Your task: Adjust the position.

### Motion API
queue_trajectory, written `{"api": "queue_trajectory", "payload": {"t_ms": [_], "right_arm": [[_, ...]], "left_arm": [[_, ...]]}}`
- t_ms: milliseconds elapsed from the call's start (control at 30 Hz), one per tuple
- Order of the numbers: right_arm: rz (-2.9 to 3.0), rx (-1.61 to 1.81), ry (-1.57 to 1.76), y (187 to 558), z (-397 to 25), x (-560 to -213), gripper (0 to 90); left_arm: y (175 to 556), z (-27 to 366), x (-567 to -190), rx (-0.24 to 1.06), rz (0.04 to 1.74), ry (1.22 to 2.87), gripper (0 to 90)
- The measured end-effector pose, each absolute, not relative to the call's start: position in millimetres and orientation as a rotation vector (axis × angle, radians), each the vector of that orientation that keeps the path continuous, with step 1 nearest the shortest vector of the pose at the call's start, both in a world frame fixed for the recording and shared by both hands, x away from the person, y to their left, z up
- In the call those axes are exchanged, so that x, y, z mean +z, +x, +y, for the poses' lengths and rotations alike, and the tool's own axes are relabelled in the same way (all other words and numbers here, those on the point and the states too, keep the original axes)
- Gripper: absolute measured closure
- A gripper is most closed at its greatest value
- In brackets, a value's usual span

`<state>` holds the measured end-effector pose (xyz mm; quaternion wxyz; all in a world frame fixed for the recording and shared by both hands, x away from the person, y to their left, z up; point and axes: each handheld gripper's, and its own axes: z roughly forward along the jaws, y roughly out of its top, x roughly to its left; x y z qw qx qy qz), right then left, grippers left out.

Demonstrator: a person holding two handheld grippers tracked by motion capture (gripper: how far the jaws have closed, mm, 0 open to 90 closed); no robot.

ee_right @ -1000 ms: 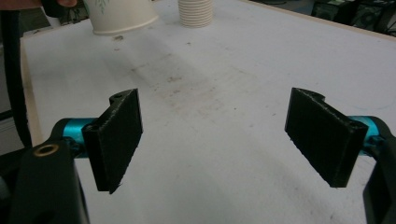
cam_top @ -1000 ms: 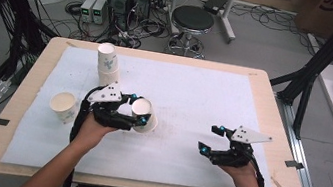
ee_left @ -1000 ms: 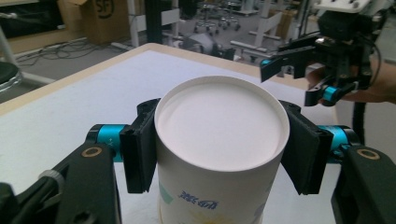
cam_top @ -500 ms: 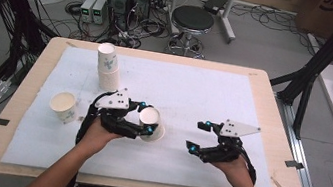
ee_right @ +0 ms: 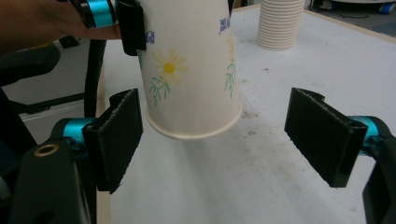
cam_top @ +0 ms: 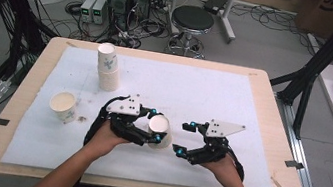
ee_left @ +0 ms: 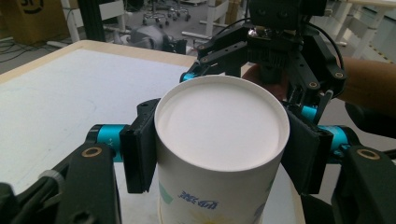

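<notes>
A paper cup with a flower print [cam_top: 160, 131] is clamped in my left gripper [cam_top: 156, 126], held off the white mat. In the left gripper view the cup's closed base [ee_left: 219, 123] faces the camera, and my left gripper [ee_left: 222, 151] is shut on its wall. In the right gripper view the same cup [ee_right: 191, 70] hangs with its wide rim downward, just above the mat. My right gripper [ee_right: 219, 135] stands open with one jaw on each side of that rim, not touching it. In the high view my right gripper [cam_top: 181, 136] sits just right of the cup.
A tall stack of upside-down paper cups [cam_top: 108, 66] stands at the back left of the mat [cam_top: 234, 99]; the stack [ee_right: 280, 23] also shows beyond the held cup. A single upright cup [cam_top: 63, 106] stands at the left.
My left gripper has carried the cup to the right, toward the middle. My right gripper has moved left and now brackets the cup's rim end with open jaws.
</notes>
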<state>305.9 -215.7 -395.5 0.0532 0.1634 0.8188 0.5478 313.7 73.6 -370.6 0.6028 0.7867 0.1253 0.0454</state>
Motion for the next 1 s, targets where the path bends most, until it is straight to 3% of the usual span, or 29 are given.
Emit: {"api": "queue_trajectory", "payload": {"t_ms": [833,1000], "right_arm": [[2.569,1.693,0.42,302,-200,-404,20.3],[2.581,1.705,0.398,303,-200,-406,24.7]], "left_arm": [[309,50,-368,0.028,0.203,1.824,36.5],[309,48,-369,0.022,0.199,1.822,36.5]]}}
